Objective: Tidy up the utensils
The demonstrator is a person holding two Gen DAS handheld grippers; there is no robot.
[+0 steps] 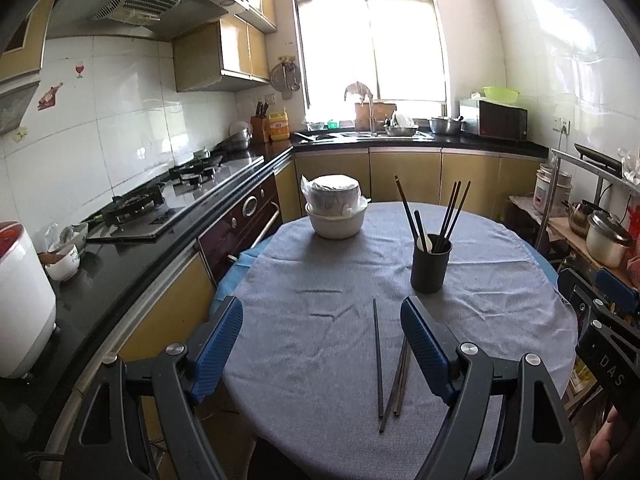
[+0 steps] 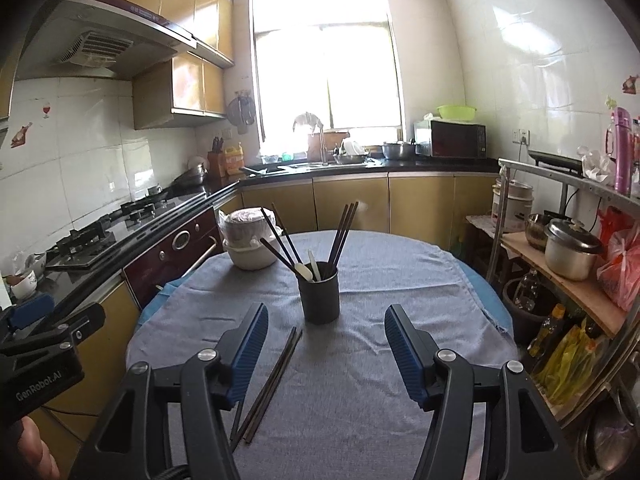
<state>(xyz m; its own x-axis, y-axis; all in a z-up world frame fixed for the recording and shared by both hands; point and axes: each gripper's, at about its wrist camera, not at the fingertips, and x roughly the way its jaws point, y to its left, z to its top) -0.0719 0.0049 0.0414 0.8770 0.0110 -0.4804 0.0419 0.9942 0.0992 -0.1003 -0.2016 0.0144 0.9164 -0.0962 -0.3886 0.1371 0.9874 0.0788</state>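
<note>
A black utensil cup (image 1: 431, 266) (image 2: 319, 296) stands on the grey cloth of the round table (image 1: 320, 272), holding several dark chopsticks and white spoons. Three loose dark chopsticks (image 1: 379, 360) (image 2: 276, 376) lie on the cloth nearer to me. In the left wrist view one lies apart and two lie together, partly behind the right finger. My left gripper (image 1: 320, 304) hovers open above them, with nothing between its fingers. My right gripper (image 2: 326, 308) is also open and empty, aimed toward the cup, with the loose chopsticks beside its left finger.
Stacked white bowls (image 1: 335, 210) (image 2: 244, 244) in a plastic bag sit at the table's far left. A counter with a gas stove (image 1: 160, 200) runs along the left. A shelf with pots (image 2: 568, 248) and bottles stands at the right. Each gripper shows at the other view's edge.
</note>
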